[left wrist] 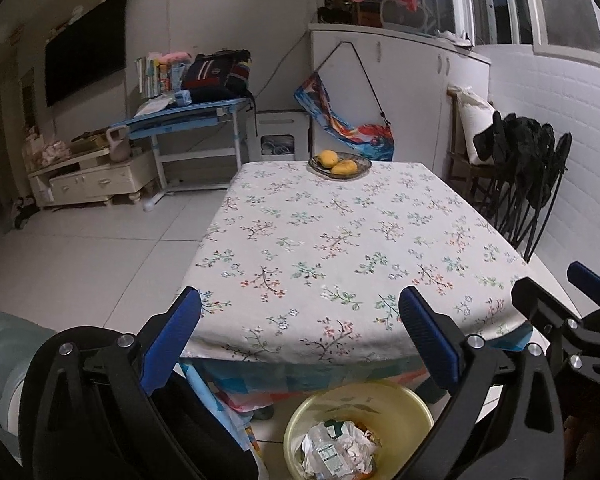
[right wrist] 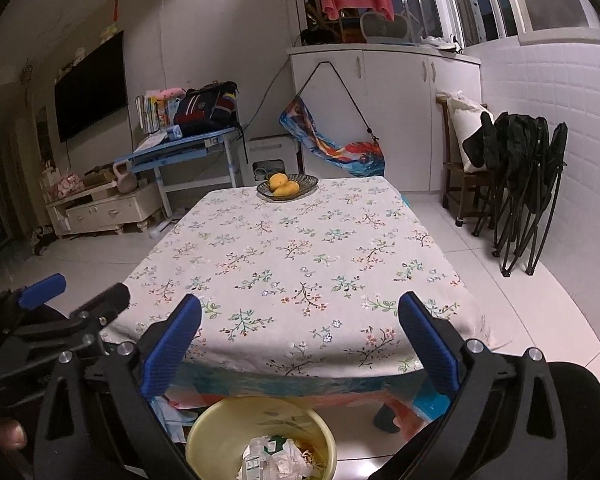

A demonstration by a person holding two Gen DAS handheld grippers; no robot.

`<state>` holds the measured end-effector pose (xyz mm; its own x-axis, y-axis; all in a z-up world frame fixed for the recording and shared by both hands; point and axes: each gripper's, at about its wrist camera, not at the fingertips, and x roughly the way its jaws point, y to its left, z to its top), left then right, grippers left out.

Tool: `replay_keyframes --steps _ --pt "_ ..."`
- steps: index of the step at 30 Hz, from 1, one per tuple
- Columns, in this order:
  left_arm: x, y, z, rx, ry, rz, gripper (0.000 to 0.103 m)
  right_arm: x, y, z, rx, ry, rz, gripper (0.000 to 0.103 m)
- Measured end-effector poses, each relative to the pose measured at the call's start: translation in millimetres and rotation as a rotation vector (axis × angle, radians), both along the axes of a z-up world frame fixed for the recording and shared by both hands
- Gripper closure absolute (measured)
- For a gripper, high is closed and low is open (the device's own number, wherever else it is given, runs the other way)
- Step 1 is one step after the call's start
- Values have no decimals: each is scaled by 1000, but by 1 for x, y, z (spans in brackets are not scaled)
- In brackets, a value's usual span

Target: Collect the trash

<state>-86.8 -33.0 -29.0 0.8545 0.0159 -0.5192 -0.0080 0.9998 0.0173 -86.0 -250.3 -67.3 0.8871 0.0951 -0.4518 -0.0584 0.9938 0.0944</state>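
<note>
A yellow bin [left wrist: 296, 424] [right wrist: 204, 428] stands on the floor just before the near edge of the table. Crumpled wrappers and plastic trash [left wrist: 340, 452] [right wrist: 276, 460] lie inside it. My left gripper [left wrist: 300, 320] hangs open above the bin and the table's near edge, with nothing between its blue pads [left wrist: 172, 344]. My right gripper [right wrist: 300, 320] is also open and holds nothing, over the same edge. Each gripper shows at the side of the other's view: the right gripper [left wrist: 556, 292], the left gripper [right wrist: 72, 292]. The flowered tablecloth [left wrist: 340, 240] [right wrist: 300, 248] carries no trash that I can see.
A dish with yellow fruit [left wrist: 340, 165] [right wrist: 287, 186] sits at the table's far edge. Folded black chairs [right wrist: 528, 184] and a wooden chair with a cushion [right wrist: 464, 136] stand along the right wall. A blue desk [right wrist: 180, 148] and a low cream cabinet [right wrist: 104, 212] stand at the back left.
</note>
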Motion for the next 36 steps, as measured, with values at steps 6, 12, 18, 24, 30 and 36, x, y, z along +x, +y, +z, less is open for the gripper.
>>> replay_keyframes --steps 6,12,18,24,30,36 --pt "2 9 0 -18 -4 19 7 6 2 -2 -18 13 -11 8" --pt "4 12 0 -19 1 27 7 9 2 -4 -25 26 -17 8" --pt "3 10 -1 1 -5 28 7 10 4 -5 -24 38 -18 8" --pt "1 10 -1 5 -12 36 7 10 4 -7 -29 47 -17 8" --pt "0 10 0 11 -16 33 7 10 3 -7 -27 46 -19 8" --pt "1 9 -1 11 -15 32 7 10 1 -5 -28 34 -29 8"
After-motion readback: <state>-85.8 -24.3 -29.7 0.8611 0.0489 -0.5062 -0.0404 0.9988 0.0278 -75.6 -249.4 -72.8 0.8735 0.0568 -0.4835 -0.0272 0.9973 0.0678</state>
